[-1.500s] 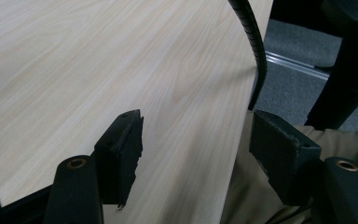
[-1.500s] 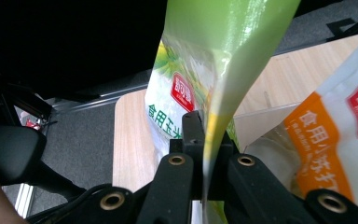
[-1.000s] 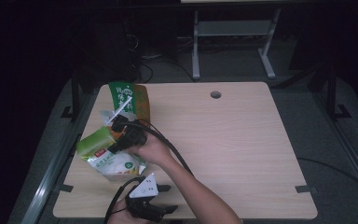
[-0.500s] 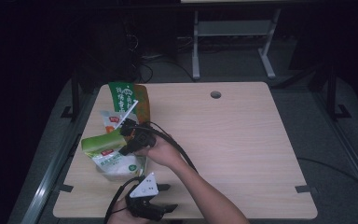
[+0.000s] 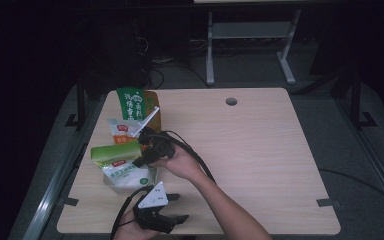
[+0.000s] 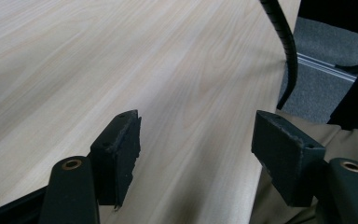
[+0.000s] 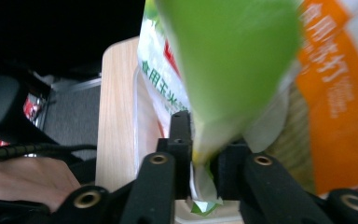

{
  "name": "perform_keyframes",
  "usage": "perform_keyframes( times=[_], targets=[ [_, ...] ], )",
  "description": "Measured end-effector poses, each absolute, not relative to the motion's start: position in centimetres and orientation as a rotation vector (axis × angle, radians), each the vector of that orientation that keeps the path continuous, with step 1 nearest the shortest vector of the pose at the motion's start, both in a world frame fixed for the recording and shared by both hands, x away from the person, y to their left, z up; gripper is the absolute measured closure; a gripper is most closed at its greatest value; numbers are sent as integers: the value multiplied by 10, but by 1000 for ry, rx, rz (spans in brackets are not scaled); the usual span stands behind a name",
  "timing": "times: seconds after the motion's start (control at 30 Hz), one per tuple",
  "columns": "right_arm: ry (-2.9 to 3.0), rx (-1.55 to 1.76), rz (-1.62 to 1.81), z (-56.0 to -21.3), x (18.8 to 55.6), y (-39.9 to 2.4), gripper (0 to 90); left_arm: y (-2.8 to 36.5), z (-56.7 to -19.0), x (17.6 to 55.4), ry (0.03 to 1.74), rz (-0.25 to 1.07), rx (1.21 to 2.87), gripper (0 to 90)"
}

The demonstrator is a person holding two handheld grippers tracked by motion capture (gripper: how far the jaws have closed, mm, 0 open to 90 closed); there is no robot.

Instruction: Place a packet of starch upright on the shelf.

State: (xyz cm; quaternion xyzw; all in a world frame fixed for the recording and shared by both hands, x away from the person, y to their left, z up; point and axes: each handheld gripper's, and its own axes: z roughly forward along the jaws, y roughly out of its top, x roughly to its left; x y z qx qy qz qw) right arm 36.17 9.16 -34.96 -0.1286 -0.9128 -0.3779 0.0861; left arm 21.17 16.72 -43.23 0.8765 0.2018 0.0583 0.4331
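Here, a lime-green plastic packet [image 7: 228, 60] is pinched by its lower edge between the jaws of the right gripper [image 7: 200, 172], and is seen just left of that gripper [image 5: 147, 150] in the high view [image 5: 115, 152]. Beneath it lies a white printed pouch [image 5: 125, 175]; beyond it, a white-and-orange bag [image 5: 122, 130] and a tall green-and-brown bag [image 5: 135, 102] are found. The left gripper [image 6: 196, 154] is held wide apart over the bare pale wooden bench [image 6: 121, 70], near its front edge [image 5: 155, 212].
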Motion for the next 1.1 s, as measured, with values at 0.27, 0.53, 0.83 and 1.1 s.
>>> perform_keyframes(
  times=[0.27, 0.53, 0.83, 1.1],
  targets=[
    [-2722, -455, -1163, -340, 362, 68, 630, 167, -432, 214, 509, 151, 2188, 301],
    [-2717, -520, -1206, -334, 366, 37, 545, 166, -434, 213, 514, 147, 2192, 294],
    [-2735, -635, -1214, -334, 369, -2, 493, 166, -434, 214, 511, 156, 2190, 293],
    [-2731, -766, -1218, -340, 367, -35, 434, 166, -435, 216, 517, 146, 2202, 285]
  ],
)
